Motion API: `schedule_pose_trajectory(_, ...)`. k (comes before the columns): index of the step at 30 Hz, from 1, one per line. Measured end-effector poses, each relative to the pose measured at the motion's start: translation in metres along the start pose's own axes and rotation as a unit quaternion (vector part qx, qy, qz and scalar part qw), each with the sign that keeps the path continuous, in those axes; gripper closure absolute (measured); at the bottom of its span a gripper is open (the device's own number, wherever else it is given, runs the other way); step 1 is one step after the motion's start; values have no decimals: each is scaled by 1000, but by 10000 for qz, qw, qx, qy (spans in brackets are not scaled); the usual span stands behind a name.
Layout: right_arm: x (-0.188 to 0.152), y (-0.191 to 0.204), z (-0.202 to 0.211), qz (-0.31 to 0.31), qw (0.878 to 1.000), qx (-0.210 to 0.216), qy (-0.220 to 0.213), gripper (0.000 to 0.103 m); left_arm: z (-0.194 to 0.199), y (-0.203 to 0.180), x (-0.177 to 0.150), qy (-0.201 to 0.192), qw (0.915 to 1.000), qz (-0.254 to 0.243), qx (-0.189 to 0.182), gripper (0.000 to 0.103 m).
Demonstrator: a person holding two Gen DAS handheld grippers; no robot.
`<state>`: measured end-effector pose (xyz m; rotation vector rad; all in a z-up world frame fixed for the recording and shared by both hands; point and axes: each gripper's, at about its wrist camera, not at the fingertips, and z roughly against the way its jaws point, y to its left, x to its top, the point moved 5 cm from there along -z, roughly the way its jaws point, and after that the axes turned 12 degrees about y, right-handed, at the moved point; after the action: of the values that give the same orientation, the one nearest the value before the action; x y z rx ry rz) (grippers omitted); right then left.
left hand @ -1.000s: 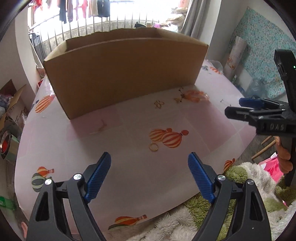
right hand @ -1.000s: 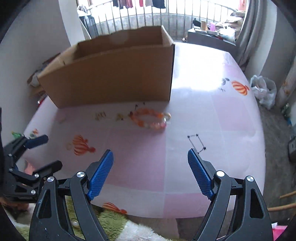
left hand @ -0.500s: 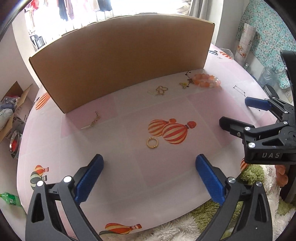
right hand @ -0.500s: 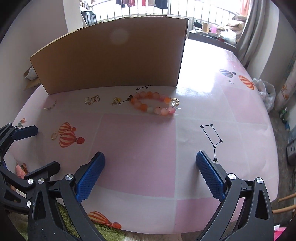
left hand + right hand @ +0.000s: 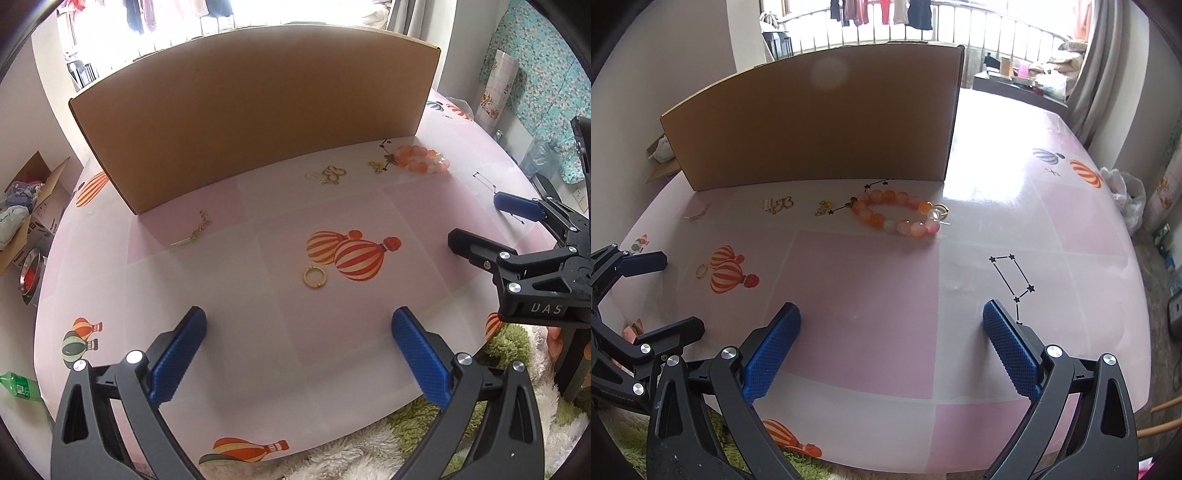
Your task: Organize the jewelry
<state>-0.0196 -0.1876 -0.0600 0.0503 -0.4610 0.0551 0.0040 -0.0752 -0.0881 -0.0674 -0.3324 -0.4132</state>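
Note:
Jewelry lies on the pink table in front of a cardboard box (image 5: 251, 110), which also shows in the right wrist view (image 5: 820, 122). A gold ring (image 5: 314, 277) lies just ahead of my open, empty left gripper (image 5: 299, 350). An orange bead bracelet (image 5: 897, 216) lies ahead of my open, empty right gripper (image 5: 892, 350). Gold earrings (image 5: 781, 204), a small gold charm (image 5: 823, 207) and a thin gold chain (image 5: 194, 233) lie near the box. The right gripper (image 5: 480, 229) shows at the right of the left wrist view.
The table's near edge (image 5: 332, 439) drops to a shaggy green and white rug (image 5: 424, 435). An open carton with clutter (image 5: 26, 218) stands on the floor at the left. A balcony railing (image 5: 960, 26) is behind the box.
Both grippers have moved lower and closer over the table; the box's inside is now hidden behind its front wall. Both stay open.

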Motion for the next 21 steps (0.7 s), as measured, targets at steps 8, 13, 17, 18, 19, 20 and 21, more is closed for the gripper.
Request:
schedule_pose_trajectory(8,10,-1,23,27,9979,329,-553,9,13,0,-4,-322,9994,-43,-74,4)
schedule_pose_trajectory(13,23,6,30,192,9926,952,-728,22,22,7,-1,-551,9982,129,-221,10)
schedule_pose_trajectory(17,31,15,25,306,9888,1323,-628,36,25,14,-3,-559,9980,219,-212,21)
schedule_pose_trajectory(18,32,18,23,349,9879,1400,-579,38,26,16,-4,-548,9980,231,-206,25)
schedule_pose_trajectory(19,33,22,20,407,9869,1469,-521,42,27,18,-7,-534,9981,256,-185,27)
schedule_pose_trajectory(20,31,30,20,482,9861,1519,-466,45,28,21,-9,-522,9981,284,-175,30)
schedule_pose_trajectory(21,27,40,22,556,9854,1551,-429,46,28,23,-11,-511,9981,300,-160,34)
